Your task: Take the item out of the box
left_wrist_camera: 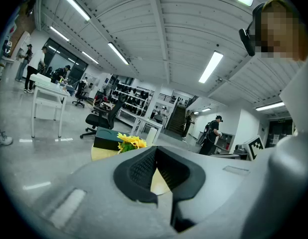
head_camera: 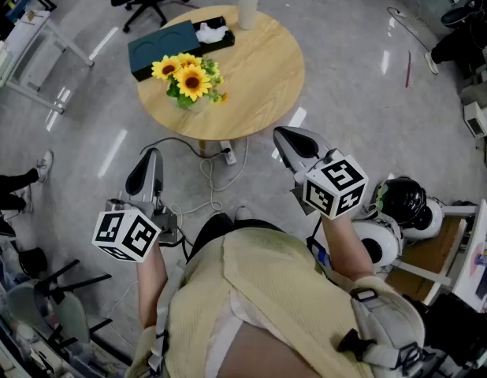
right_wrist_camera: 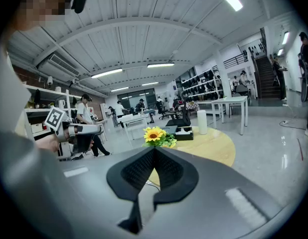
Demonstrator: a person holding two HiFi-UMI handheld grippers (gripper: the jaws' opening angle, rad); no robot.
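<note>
Head view: a round pale-wood table (head_camera: 259,77) stands on a glossy grey floor, with open floor before its near edge. A flat dark box (head_camera: 161,50) lies on it, open at one end, with the white item (head_camera: 210,31) inside. Sunflowers (head_camera: 188,77) sit just beside the box. The left gripper (head_camera: 151,157) and right gripper (head_camera: 284,138) hang short of the table, well apart from the box.

Left gripper view: the ribbed dark pads (left_wrist_camera: 139,169) meet at their tips, with nothing between them.

Right gripper view: the pads are likewise together and empty, and the box lies across the table.

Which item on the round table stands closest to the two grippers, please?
The sunflower bunch, by the near edge; the dark box and white cylinder sit behind it, farther away.
</note>
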